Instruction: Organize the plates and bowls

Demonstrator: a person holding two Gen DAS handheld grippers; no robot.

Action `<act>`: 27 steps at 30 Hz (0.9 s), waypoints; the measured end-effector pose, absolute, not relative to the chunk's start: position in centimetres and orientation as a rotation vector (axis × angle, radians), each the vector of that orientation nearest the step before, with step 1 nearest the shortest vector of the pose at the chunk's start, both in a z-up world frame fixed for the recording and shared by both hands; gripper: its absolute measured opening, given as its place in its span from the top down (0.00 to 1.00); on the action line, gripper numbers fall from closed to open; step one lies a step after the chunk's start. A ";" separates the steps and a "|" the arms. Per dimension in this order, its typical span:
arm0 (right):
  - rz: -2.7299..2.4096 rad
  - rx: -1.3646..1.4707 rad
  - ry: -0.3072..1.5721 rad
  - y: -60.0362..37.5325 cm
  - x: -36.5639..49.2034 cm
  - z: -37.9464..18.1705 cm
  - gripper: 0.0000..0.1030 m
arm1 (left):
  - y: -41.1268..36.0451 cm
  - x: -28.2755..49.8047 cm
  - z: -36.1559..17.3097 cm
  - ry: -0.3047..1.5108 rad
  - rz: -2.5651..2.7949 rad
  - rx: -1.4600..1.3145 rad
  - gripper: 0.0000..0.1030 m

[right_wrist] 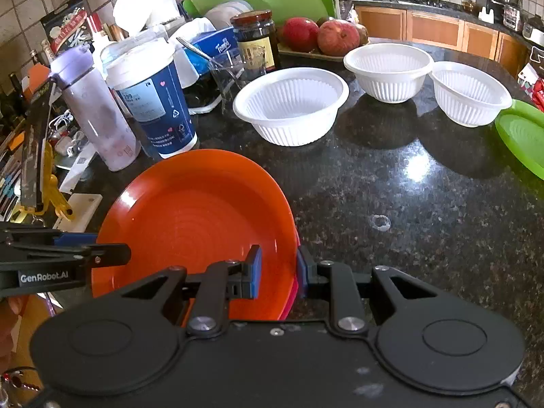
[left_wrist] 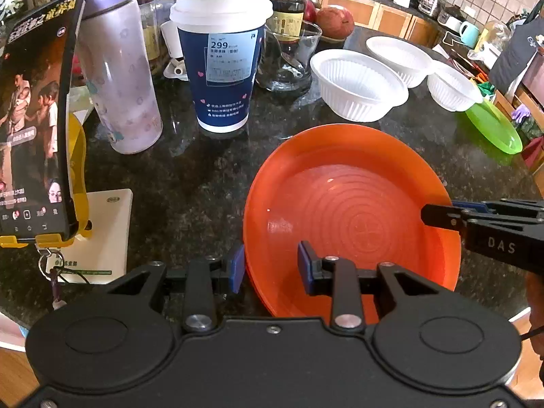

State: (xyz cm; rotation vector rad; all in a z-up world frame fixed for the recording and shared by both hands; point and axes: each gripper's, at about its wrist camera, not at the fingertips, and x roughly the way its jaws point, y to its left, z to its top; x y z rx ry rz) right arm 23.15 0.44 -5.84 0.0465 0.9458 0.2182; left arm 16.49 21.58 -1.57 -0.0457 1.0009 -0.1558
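An orange plate [left_wrist: 350, 210] lies on the black granite counter [left_wrist: 190, 183], with a pink plate edge [right_wrist: 291, 301] under it. My left gripper [left_wrist: 272, 268] straddles the plate's near-left rim, jaws open with a clear gap. My right gripper [right_wrist: 280, 272] straddles the plate's [right_wrist: 197, 217] right rim, jaws close around it but not clamped. Three white ribbed bowls [left_wrist: 357, 85] [left_wrist: 399, 57] [left_wrist: 452, 90] stand apart at the back; they also show in the right wrist view [right_wrist: 292, 105] [right_wrist: 389, 69] [right_wrist: 471, 91]. A green plate [left_wrist: 494, 127] [right_wrist: 523, 136] lies at the far right.
A blue paper cup [left_wrist: 222, 57], a lilac bottle [left_wrist: 122, 78], a glass pitcher [left_wrist: 289, 57], a dark jar [left_wrist: 287, 8] and a phone on a yellow stand [left_wrist: 37, 119] crowd the left and back. Red fruit [right_wrist: 321, 35] sits behind the bowls. The counter edge runs just below the grippers.
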 end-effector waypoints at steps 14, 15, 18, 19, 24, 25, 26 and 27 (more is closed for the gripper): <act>0.219 0.047 0.925 0.6 23.3 -5.6 0.76 | 21.4 16.0 -1.0 0.955 -0.164 -0.008 0.60; 0.215 0.048 0.923 0.6 23.3 -5.6 0.76 | 21.5 16.0 -0.9 0.954 -0.167 -0.012 0.60; 0.212 0.058 0.921 0.3 23.1 -5.4 0.76 | 21.2 15.9 -0.5 0.942 -0.180 -0.014 0.60; 0.210 0.060 0.916 0.2 23.0 -5.3 0.76 | 21.1 15.9 -0.4 0.936 -0.184 -0.012 0.60; 0.193 0.084 0.886 -1.0 22.0 -4.9 0.76 | 19.6 16.3 0.1 0.923 -0.219 0.007 0.60; 0.187 0.093 0.879 -1.4 21.8 -4.8 0.76 | 19.2 16.4 0.1 0.922 -0.224 0.013 0.60; 0.182 0.104 0.872 -2.0 21.6 -4.8 0.76 | 18.7 16.6 0.0 0.922 -0.227 0.019 0.60; 0.177 0.115 0.865 -2.6 21.3 -4.7 0.76 | 18.1 16.8 0.0 0.924 -0.229 0.025 0.60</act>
